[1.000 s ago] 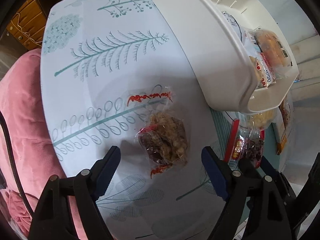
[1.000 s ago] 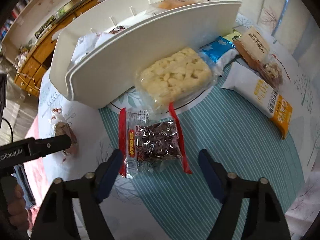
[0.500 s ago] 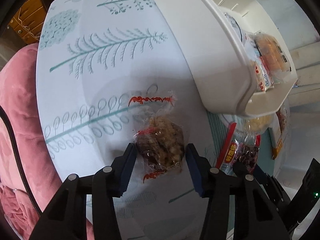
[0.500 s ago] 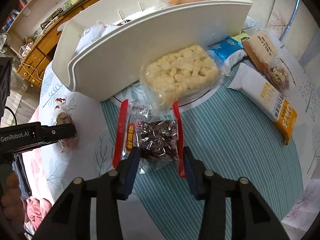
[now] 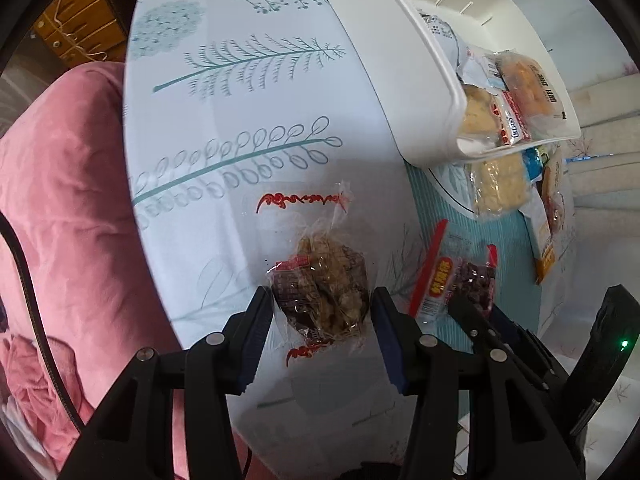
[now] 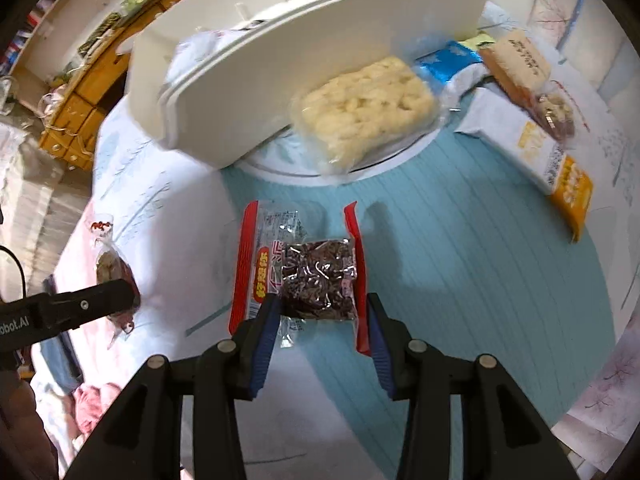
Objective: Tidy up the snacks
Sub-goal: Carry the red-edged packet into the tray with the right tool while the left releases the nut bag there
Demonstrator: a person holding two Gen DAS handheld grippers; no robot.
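table under a pale cloth printed with leaf sprigs, with a teal striped patch at its middle; a pink cushion lies along one edge. white bin stands on the table, its curved wall toward both cameras, several wrapped snacks inside. outside the bin, a pale puffed-rice pack leans on its wall; beside it lie a blue pack, a tan pack and a white-and-orange bar, all on the cloth. left gripper points steeply down, its 2 blue pads closed on the sides of a clear nut pack with red print; the pack's upper end hangs loose above the cloth. right gripper also points down, its pads pinching a dark pack with red side strips, over the edge of the teal patch. the 2 held packs sit near each other, well short of the bin. both sets of jaws have just been closing, each with its pack between them.
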